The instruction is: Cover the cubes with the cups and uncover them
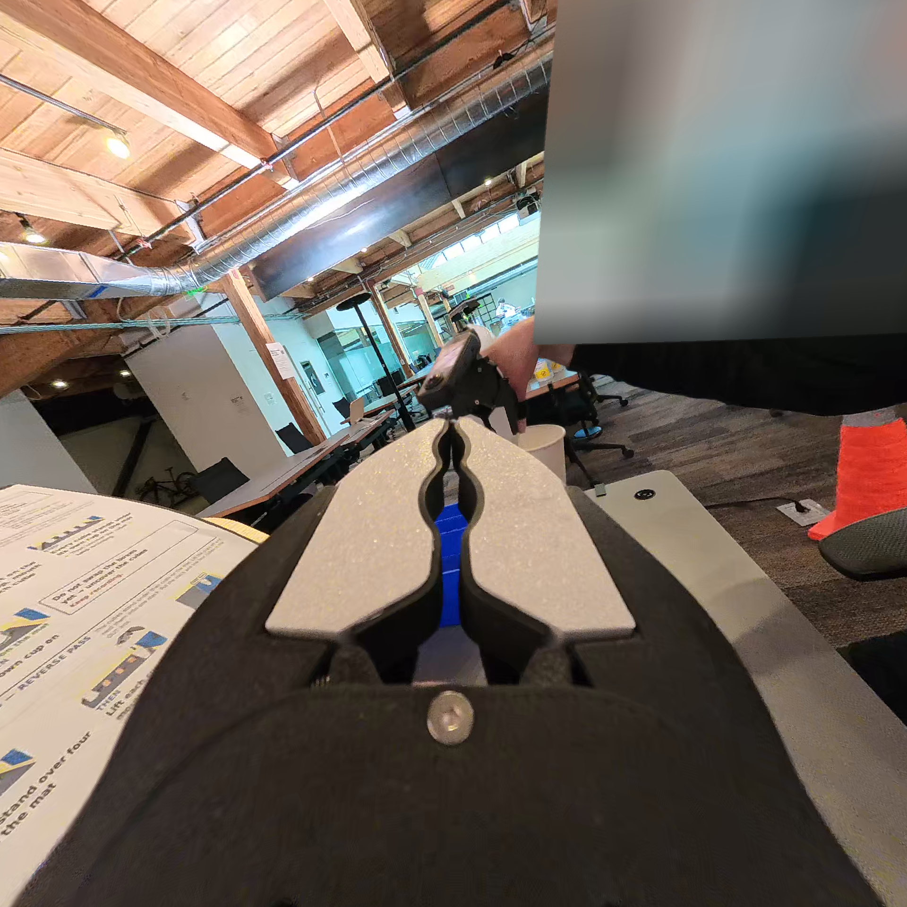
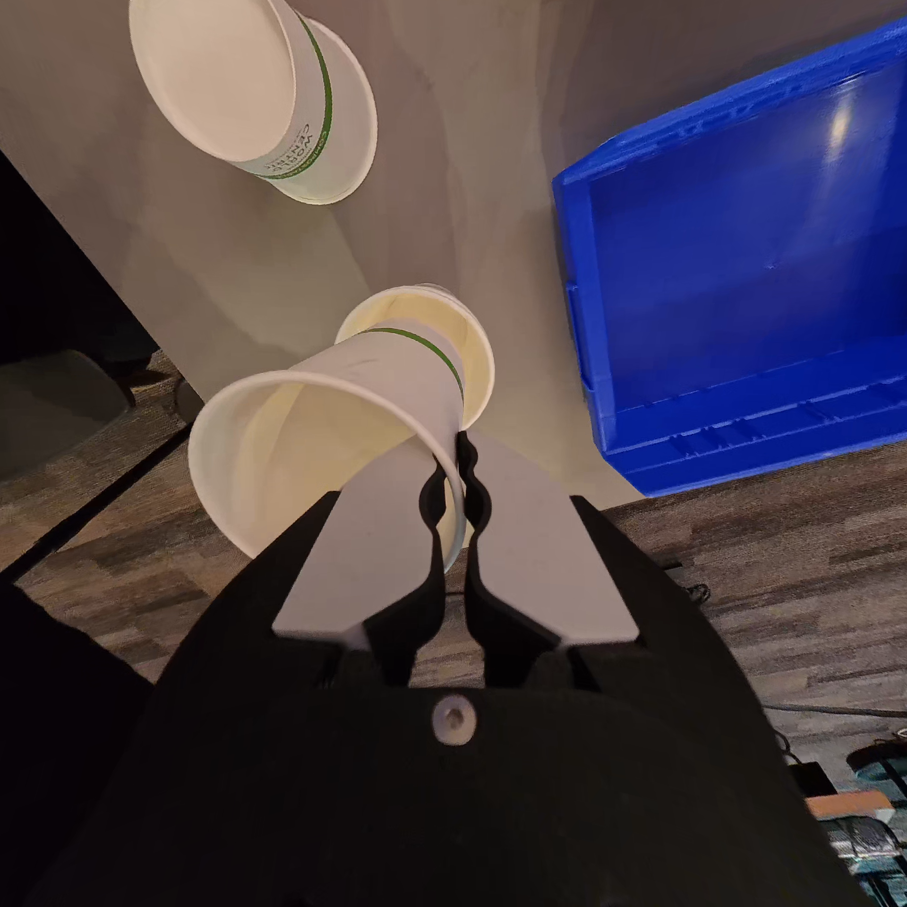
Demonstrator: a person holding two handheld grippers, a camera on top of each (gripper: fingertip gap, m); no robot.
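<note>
Grey table (image 2: 432, 147); cubes hidden (right gripper (image 2: 454, 441) pinches cup (image 2: 343, 402)).

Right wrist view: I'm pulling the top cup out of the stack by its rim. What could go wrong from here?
1. The right gripper pinches only the thin rim of the held cup, so the paper could buckle or slip out.
2. Its base sits inside the cup below; that one may lift with it.
3. The stack stands near the table edge and could be knocked to the floor.
</note>
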